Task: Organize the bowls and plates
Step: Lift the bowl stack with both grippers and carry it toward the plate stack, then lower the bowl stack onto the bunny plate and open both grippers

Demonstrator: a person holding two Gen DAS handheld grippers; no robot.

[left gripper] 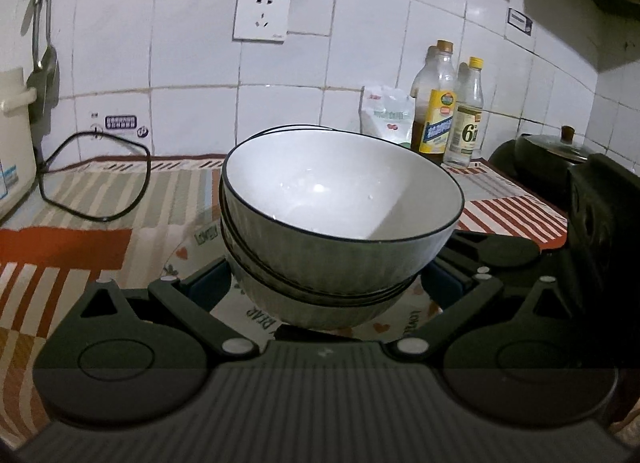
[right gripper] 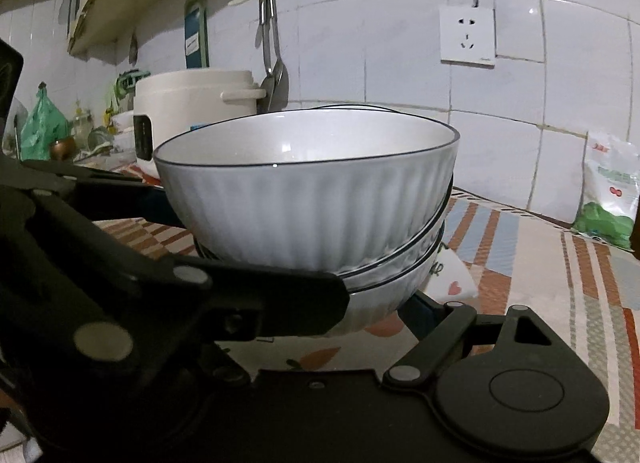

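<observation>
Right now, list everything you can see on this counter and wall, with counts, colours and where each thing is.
bowls: at least three, white with dark rims, nested in a tilted stack at centre
cloth: one, striped orange and beige, covering the counter
bottles: two, clear with yellow caps, back right against the tiles
bag: one, white, left of the bottles
rice cooker: one, cream, back left
socket: one, white, on the wall
cable: one, black, looped on the cloth
ladles: metal, count unclear, hanging from a wall hook
pot: one, dark, lidded, far right
left gripper: black, around the stack's base
right gripper: black, at the lower bowls
</observation>
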